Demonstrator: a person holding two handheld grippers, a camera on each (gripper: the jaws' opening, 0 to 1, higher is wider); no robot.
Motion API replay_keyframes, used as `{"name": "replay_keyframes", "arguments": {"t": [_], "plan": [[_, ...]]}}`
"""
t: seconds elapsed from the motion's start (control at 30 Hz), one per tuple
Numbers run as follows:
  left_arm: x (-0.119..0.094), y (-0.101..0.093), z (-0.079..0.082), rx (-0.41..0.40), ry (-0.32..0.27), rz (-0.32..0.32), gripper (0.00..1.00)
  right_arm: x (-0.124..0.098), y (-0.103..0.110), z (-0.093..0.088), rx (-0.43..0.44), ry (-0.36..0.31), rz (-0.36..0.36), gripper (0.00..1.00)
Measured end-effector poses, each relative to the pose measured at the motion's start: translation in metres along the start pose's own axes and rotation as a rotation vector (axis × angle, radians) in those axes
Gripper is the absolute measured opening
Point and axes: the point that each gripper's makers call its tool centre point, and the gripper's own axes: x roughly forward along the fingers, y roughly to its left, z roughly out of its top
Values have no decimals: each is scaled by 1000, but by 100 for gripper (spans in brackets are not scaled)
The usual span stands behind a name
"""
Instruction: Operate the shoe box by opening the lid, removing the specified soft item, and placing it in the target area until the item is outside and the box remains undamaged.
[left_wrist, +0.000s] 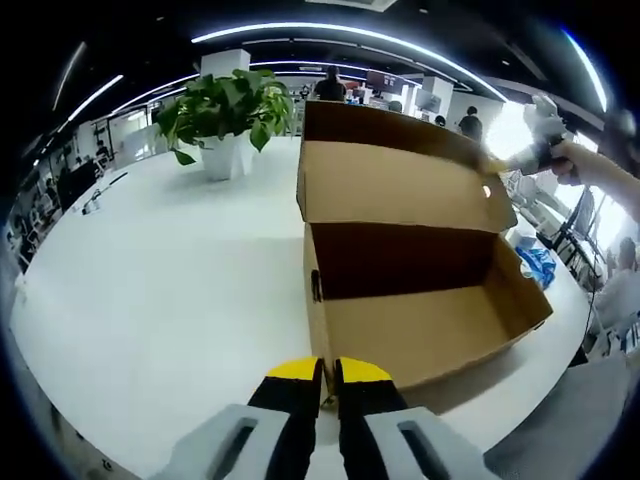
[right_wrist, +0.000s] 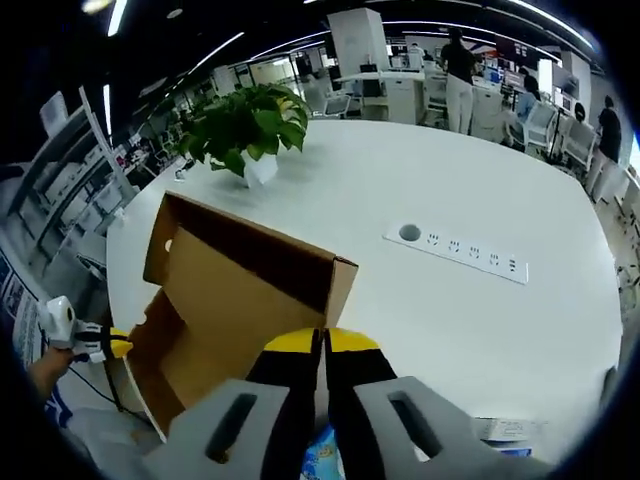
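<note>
Shoe box (left_wrist: 420, 290) lies on its side on the white surface (left_wrist: 160, 290), lid (left_wrist: 400, 185) raised; interior appears empty. The soft item is not discernible; a blue crumpled object (left_wrist: 535, 265) beyond the box's right end may be it. Cardboard judged light, stiff and crushable: grip at edges only. Left gripper (left_wrist: 328, 372) and right gripper (right_wrist: 324, 342): jaws closed, holding nothing. Potted plant (right_wrist: 245, 125) and power strip (right_wrist: 458, 250) noted; open-plan office.
</note>
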Motion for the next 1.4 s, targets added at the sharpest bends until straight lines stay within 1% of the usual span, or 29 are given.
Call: {"name": "replay_keyframes", "arguments": {"t": [0.2, 0.37, 0.5, 0.7, 0.97, 1.13, 1.2, 1.3, 1.37, 1.4], "plan": [[0, 0, 0, -5, -7, -5, 5, -21, 17, -6, -18, -32, 7, 0], [-1, 0, 0, -10, -14, -13, 5, -28, 21, -7, -37, -56, 12, 0], [-1, 0, 0, -22, -19, -17, 5, -36, 26, -12, -43, -87, 10, 0], [-2, -1, 1, -28, -23, -14, 5, -49, 38, -24, -58, -151, 10, 1], [-2, -1, 2, -27, -25, -10, 6, -58, 48, -38, -68, -193, -7, 1], [-1, 0, 3, -29, -36, -8, 6, -63, 55, -51, -60, -214, -11, 2], [-1, 0, 3, -28, -41, -9, 6, -64, 57, -56, -72, -217, -16, 2], [-2, -1, 2, -29, -43, -15, 9, -66, 60, -62, -82, -224, -24, 3], [-2, -2, 1, -46, -44, -23, 15, -67, 62, -66, -107, -234, -36, 3], [-2, -2, 0, -52, -47, -25, 17, -67, 64, -69, -111, -232, -37, 3]]}}
